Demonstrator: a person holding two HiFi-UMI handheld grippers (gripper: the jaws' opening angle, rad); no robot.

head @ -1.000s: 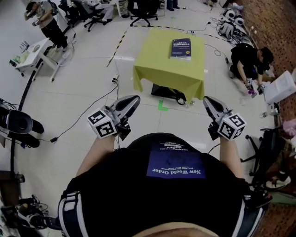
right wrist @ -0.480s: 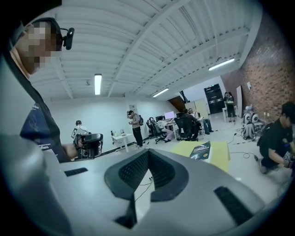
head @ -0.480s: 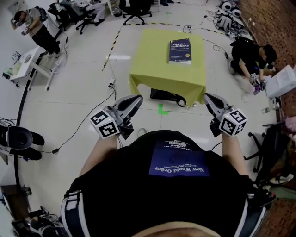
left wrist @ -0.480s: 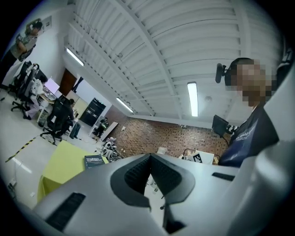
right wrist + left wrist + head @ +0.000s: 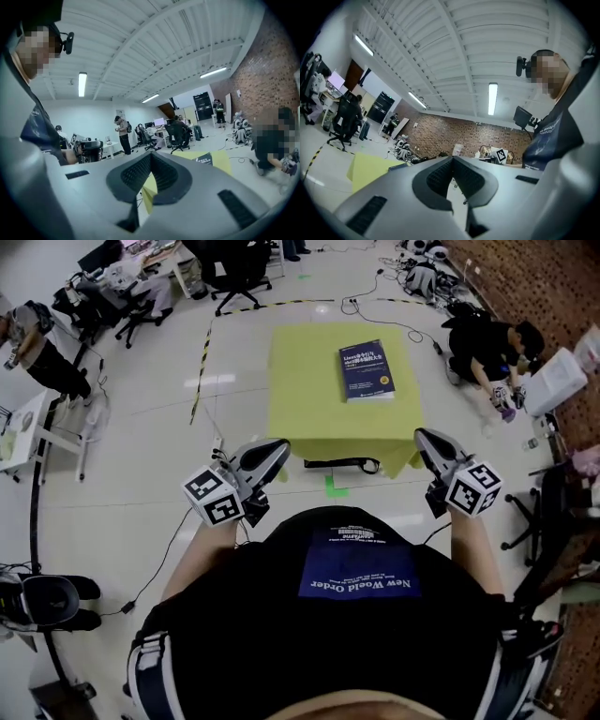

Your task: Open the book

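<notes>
A closed dark blue book [image 5: 367,369] lies on a low table under a yellow-green cloth [image 5: 305,390], on its far right part. Both grippers are held out level in front of the person's body, short of the table's near edge and apart from the book. The left gripper [image 5: 272,448] is shut with nothing between its jaws; in the left gripper view its tips [image 5: 452,158] meet. The right gripper [image 5: 424,439] is shut and empty too, its tips [image 5: 151,154] together. The right gripper view shows the book [image 5: 204,159] on the cloth [image 5: 222,159] ahead.
A person [image 5: 487,348] crouches on the floor right of the table beside a white box [image 5: 555,381]. A black object [image 5: 342,464] lies under the table's near edge, with green tape [image 5: 334,486] on the floor. Office chairs [image 5: 239,268] and cables stand behind; another person [image 5: 37,352] is at the left.
The table and book have drawn nearer and lower in the head view as the person walks toward them. Both grippers stay shut and held out in front the same way.
</notes>
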